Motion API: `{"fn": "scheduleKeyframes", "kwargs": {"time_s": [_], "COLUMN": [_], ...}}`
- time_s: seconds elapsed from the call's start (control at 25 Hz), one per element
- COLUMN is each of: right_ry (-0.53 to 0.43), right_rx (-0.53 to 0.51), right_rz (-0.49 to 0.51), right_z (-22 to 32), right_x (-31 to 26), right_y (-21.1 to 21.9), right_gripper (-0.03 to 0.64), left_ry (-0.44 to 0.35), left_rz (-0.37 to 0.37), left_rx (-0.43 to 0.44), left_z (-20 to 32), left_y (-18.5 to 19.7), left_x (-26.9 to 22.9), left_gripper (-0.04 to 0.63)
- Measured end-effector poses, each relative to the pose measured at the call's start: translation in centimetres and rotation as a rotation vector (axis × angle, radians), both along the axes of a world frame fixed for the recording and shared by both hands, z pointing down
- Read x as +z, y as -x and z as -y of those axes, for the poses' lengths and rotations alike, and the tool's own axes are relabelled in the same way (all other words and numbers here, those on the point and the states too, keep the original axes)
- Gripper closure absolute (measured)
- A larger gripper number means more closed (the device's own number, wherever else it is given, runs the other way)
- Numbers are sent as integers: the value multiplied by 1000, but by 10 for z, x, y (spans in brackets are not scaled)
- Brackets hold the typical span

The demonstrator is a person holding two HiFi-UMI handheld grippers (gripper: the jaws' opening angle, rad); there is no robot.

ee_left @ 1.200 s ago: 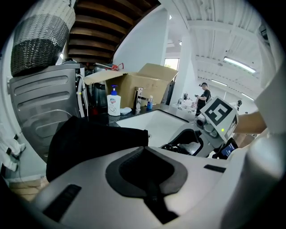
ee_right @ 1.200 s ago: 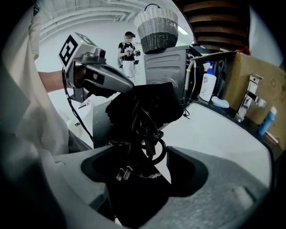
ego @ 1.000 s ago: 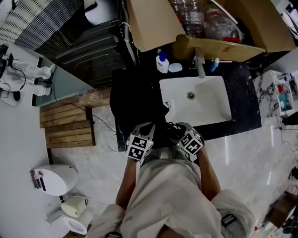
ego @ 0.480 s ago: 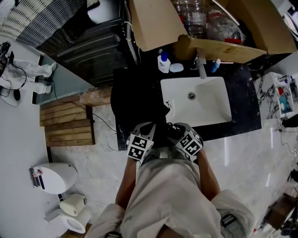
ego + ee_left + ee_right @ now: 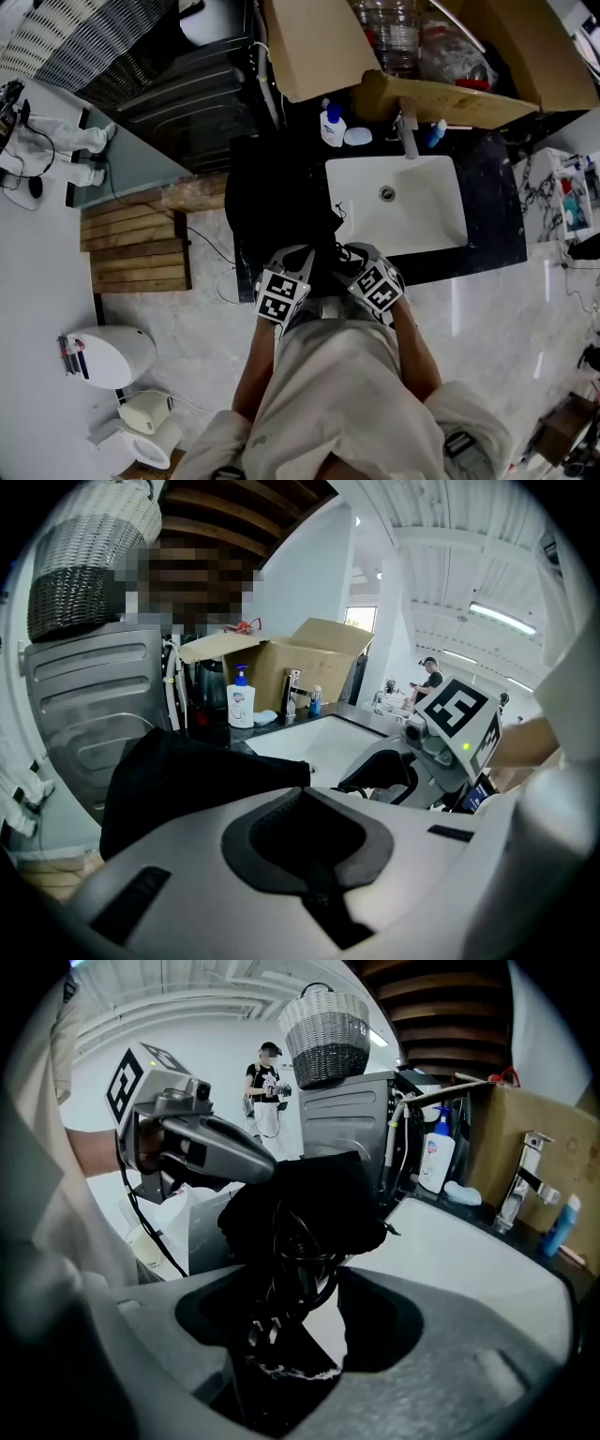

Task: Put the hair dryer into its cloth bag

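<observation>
The black cloth bag lies on the dark counter left of the sink; it also shows in the gripper views. The hair dryer's body is hidden inside it. Only its coiled cord and plug hang out of the bag's mouth. My left gripper is shut on the bag's edge at the counter's front; its tip meets the cloth. My right gripper is open. Its jaws have just been closing, with the cord and plug between them, not pressed.
A white sink with a faucet is to the right of the bag. A soap bottle stands behind it, under an open cardboard box. A washing machine and a wooden pallet are on the left.
My right gripper has shifted slightly left toward the bag. The left gripper and the bag have stayed put.
</observation>
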State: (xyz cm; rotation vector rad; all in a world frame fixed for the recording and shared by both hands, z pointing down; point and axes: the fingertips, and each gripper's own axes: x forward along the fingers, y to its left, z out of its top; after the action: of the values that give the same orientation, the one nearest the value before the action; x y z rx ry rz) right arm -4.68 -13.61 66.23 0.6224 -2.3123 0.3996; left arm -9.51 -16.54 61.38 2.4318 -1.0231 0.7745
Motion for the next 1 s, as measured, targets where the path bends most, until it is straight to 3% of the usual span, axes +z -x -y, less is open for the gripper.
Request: {"fn": "scheduleKeyframes", "kwargs": {"time_s": [0.08,0.12,0.16,1.0], "right_ry": [-14,-29,-40,-67], "right_rx": [25,36,39,14], "right_rz": [9,12,10,54], "right_z": [6,10,13,39], "right_x": [-5,-7,-9,-15], "right_y": [1,1,3,41], "right_gripper": [353,446,458,466], "left_ry": [-2,-2,-2,-13], "left_rz": [-4,-7,-10,-58], "left_rx": [0,0,-1,5], "left_z": [1,1,1,4], "left_y": [0,0,0,-1], "left_x": [-2,-2,-3,-15], "left_gripper": [589,589,589,589]}}
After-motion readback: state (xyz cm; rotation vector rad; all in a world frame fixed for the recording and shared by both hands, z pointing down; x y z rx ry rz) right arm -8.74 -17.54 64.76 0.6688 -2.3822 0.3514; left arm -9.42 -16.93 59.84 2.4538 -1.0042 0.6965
